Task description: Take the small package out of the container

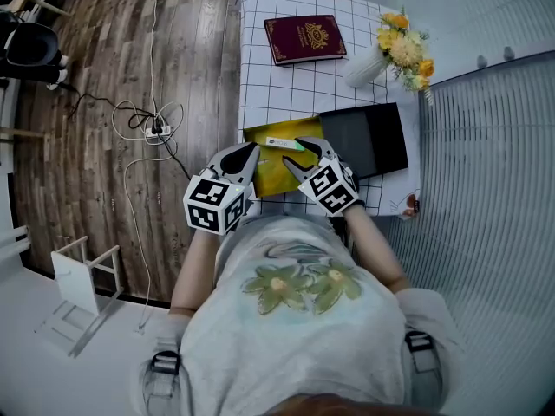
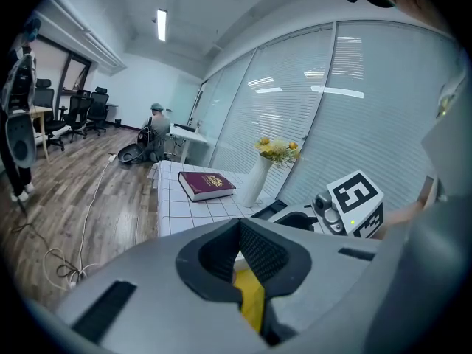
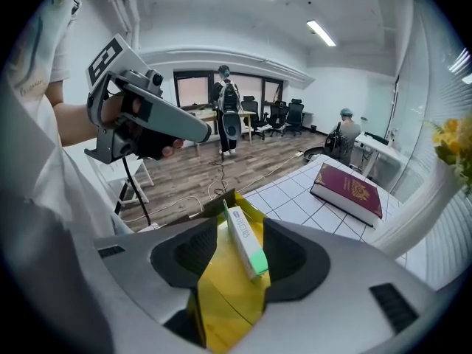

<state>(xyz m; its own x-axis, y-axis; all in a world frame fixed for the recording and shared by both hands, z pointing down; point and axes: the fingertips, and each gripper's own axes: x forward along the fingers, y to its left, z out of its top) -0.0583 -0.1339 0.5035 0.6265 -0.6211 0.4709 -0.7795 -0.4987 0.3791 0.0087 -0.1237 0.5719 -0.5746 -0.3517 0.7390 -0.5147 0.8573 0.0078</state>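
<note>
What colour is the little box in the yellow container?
The box is white with a green end; clearest in the right gripper view.

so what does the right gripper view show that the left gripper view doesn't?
Only the right gripper view: the small package, white with a green end, lying in the yellow container between the right gripper's open jaws, plus the left gripper off to the side.
Only the left gripper view: the right gripper's marker cube and a black tray edge.
Both: the maroon book, the checked tablecloth, the vase of yellow flowers and some of the container's yellow.
</note>
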